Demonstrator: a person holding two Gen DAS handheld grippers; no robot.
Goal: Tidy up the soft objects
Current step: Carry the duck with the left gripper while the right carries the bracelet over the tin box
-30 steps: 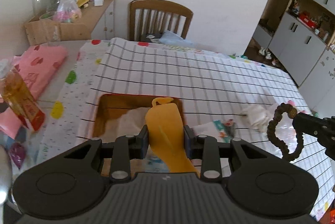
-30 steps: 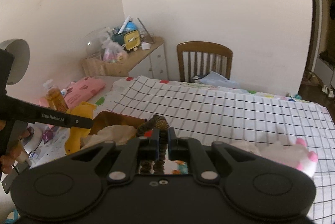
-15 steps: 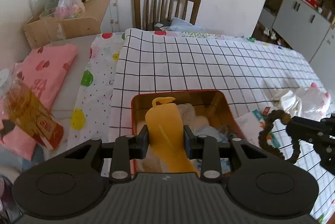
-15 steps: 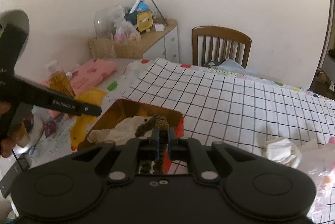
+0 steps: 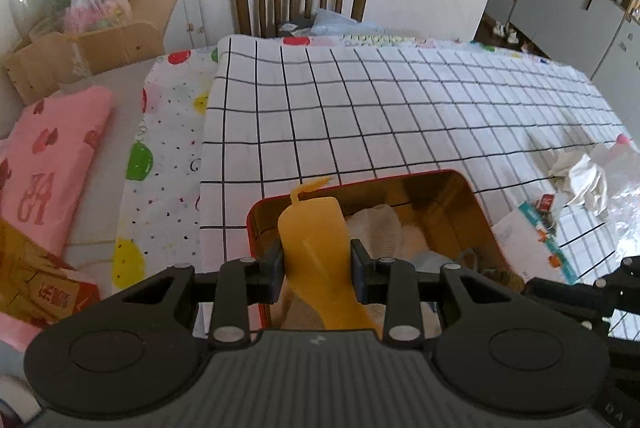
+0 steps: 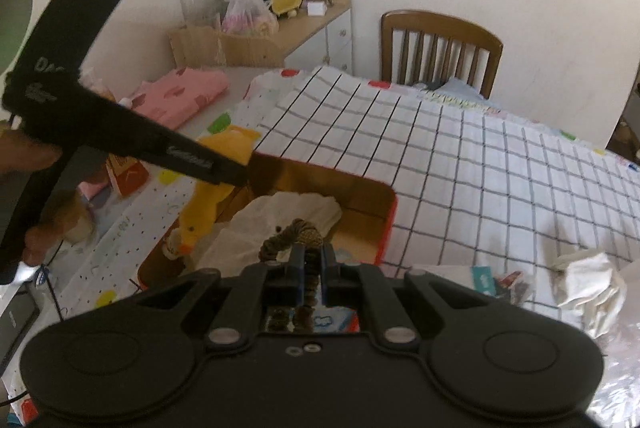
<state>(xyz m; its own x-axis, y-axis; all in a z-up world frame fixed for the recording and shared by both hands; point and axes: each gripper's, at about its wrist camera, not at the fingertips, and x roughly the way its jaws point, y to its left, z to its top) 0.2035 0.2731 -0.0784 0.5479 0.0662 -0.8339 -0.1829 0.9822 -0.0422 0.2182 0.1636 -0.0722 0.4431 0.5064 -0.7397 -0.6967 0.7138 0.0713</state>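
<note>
Looking through the left wrist view, the left gripper (image 5: 316, 270) is seen clamped on a yellow plush duck (image 5: 314, 240), beyond it the red tin (image 5: 478, 199). Right wrist view: right gripper (image 6: 311, 268) clenched on a brown braided cord (image 6: 294, 232) above the tin's white cloth (image 6: 280, 216); the duck, hung over the rim, could be snagged there.

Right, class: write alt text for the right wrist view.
The right gripper is shut on a brown braided cord above an open red tin holding white cloth. The left gripper holds a yellow duck toy beside it.
</note>
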